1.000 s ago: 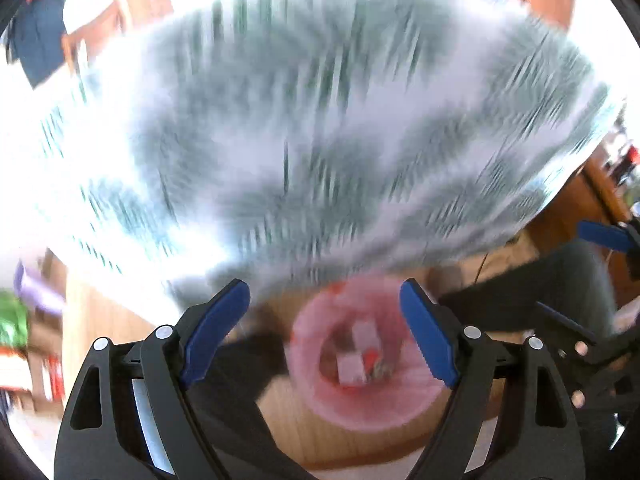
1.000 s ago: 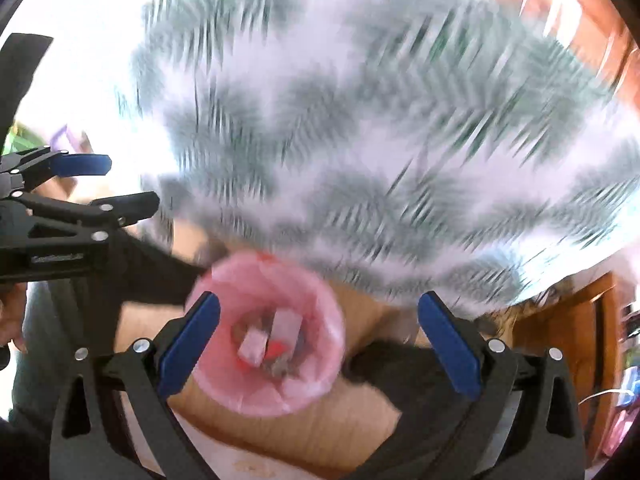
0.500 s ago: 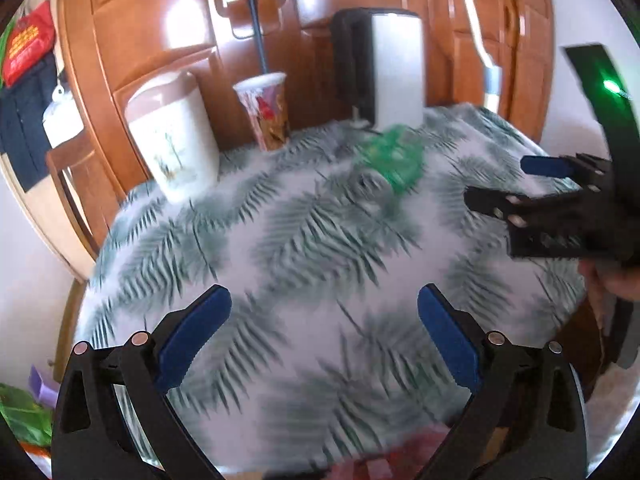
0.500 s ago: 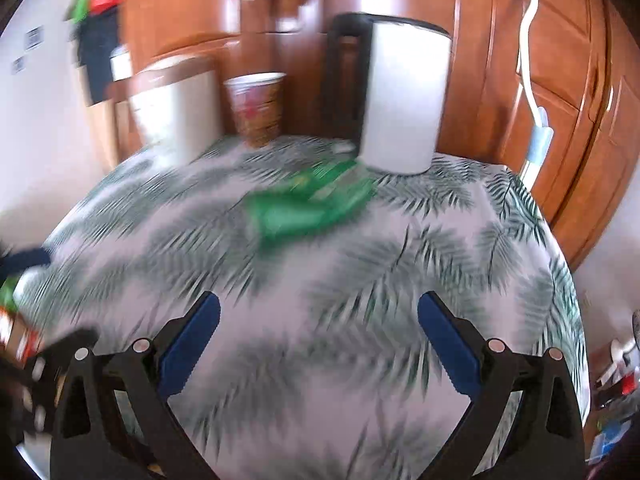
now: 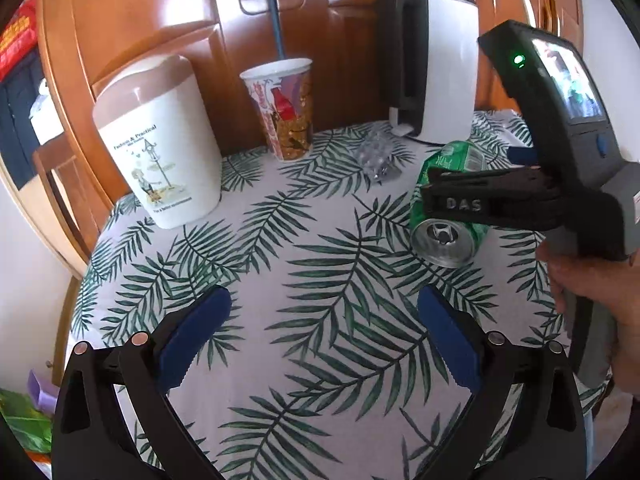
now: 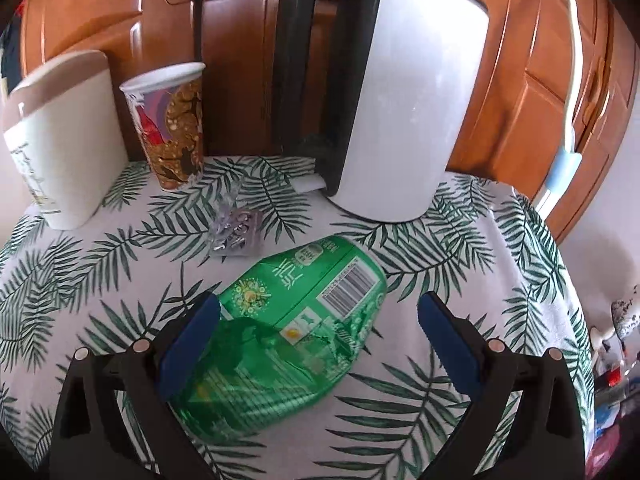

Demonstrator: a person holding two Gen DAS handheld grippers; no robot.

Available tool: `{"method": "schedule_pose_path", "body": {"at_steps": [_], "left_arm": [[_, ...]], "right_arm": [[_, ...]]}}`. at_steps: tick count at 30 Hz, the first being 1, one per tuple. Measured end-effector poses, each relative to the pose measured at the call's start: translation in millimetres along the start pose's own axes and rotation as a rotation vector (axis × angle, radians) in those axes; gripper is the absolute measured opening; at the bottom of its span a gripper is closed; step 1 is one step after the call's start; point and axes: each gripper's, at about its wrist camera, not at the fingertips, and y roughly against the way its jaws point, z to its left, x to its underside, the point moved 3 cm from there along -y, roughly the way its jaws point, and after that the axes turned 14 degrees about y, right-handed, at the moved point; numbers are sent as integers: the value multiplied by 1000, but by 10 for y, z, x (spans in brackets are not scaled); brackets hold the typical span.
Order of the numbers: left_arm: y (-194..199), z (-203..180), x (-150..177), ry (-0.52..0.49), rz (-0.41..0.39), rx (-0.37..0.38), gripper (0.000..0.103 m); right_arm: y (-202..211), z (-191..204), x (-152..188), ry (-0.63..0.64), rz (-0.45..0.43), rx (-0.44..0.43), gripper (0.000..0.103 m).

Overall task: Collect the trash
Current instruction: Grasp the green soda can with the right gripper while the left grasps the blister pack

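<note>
A crushed green drink can (image 6: 288,328) lies on its side on the leaf-patterned tablecloth (image 6: 460,264). My right gripper (image 6: 318,344) is open just above it, its jaws straddling the can. The can also shows in the left wrist view (image 5: 444,216), with the right gripper's black finger (image 5: 488,200) across it. A crumpled clear blister wrapper (image 6: 236,232) lies beyond the can and shows in the left wrist view (image 5: 376,156). My left gripper (image 5: 320,336) is open and empty over bare cloth, to the left of the can.
At the table's back stand a white canister with a brown lid (image 5: 160,144), a printed paper cup (image 5: 284,108) and a white kettle with a black handle (image 6: 380,92). Wooden cupboard doors (image 5: 160,20) rise behind. The table edge drops at the right (image 6: 576,320).
Both grippers swung up from the pink-lined bin below the table to the tabletop. The right gripper has since closed in over the green can; both stay open.
</note>
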Motion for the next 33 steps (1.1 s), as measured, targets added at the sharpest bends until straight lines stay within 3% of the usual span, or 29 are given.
{"method": "schedule_pose_path", "body": {"at_steps": [2, 7, 10, 13, 17, 20, 23, 27, 33], "left_arm": [[-28, 11, 8, 4, 7, 1, 97], [-92, 12, 42, 9, 23, 3, 97], [-106, -21, 40, 4, 25, 3, 97], [-136, -60, 16, 2, 28, 6, 97], [-204, -132, -31, 1, 35, 12, 97], [-286, -184, -95, -2, 38, 16, 97], [-420, -228, -218, 13, 40, 18, 97], [-672, -377, -441, 36, 48, 20, 91], [-1134, -792, -754, -17, 44, -37, 86]], "right_arm": [[-77, 16, 17, -7, 15, -6, 98], [-214, -37, 106, -100, 50, -173, 97], [-194, -33, 140, -110, 38, -262, 85], [-177, -20, 160, -101, 31, -344, 66], [-116, 11, 134, -70, 12, -377, 32], [-75, 36, 113, -14, -9, -383, 27], [-22, -67, 111, 52, -23, -315, 24], [71, -326, 157, 194, -27, -109, 19], [44, -698, 341, 218, -8, -42, 18]]}}
